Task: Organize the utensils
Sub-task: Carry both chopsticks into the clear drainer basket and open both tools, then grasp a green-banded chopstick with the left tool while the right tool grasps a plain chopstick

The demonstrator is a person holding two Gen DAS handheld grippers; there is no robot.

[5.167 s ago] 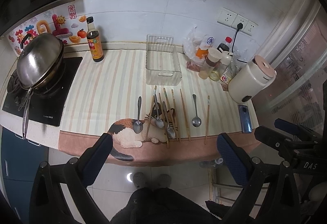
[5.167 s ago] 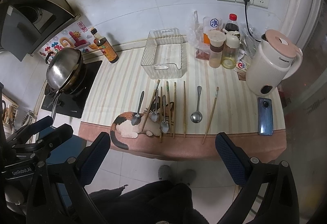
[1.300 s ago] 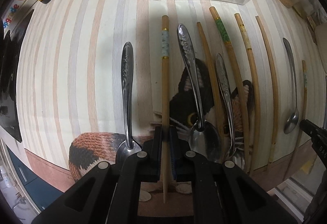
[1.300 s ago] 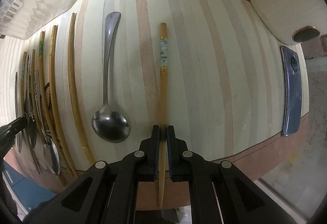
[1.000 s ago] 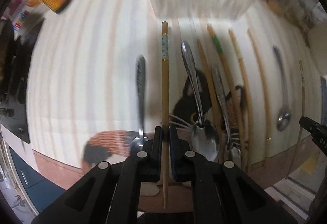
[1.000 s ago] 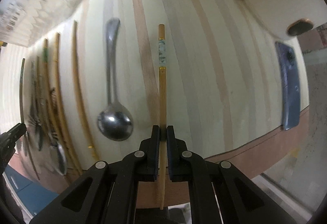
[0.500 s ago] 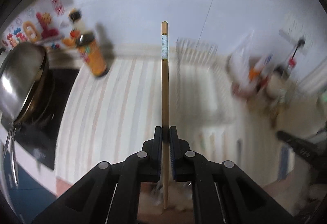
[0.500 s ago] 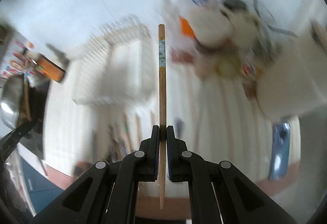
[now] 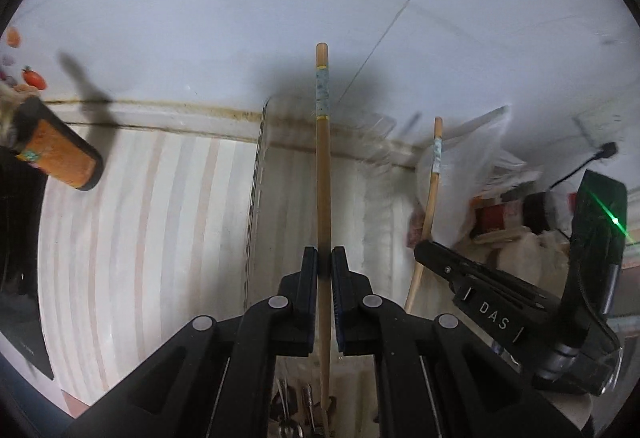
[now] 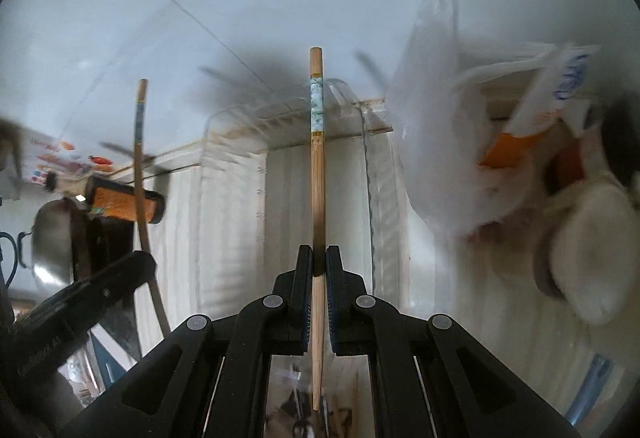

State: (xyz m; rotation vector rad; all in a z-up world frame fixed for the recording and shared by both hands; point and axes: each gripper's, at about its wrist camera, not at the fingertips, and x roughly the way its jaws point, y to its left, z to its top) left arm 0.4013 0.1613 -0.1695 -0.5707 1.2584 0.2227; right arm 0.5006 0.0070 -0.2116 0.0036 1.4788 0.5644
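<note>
My left gripper (image 9: 324, 264) is shut on a wooden chopstick (image 9: 322, 158) with a pale patterned band, held in the air above the clear plastic bin (image 9: 256, 174). My right gripper (image 10: 316, 262) is shut on a matching chopstick (image 10: 316, 166), also raised over the clear bin (image 10: 368, 174). The right gripper and its chopstick (image 9: 430, 194) show at the right of the left wrist view. The left gripper's chopstick (image 10: 140, 158) shows at the left of the right wrist view. Spoons and other chopsticks lie blurred on the mat below.
A soy sauce bottle (image 9: 60, 158) stands at the left by the wall. A wok (image 10: 52, 242) sits on the stove at far left. Plastic bags and jars (image 10: 520, 158) crowd the right side of the bin. The tiled wall is close behind.
Both grippers have lifted their chopsticks off the mat and carried them forward over the clear bin, close to the back wall. Both stayed shut.
</note>
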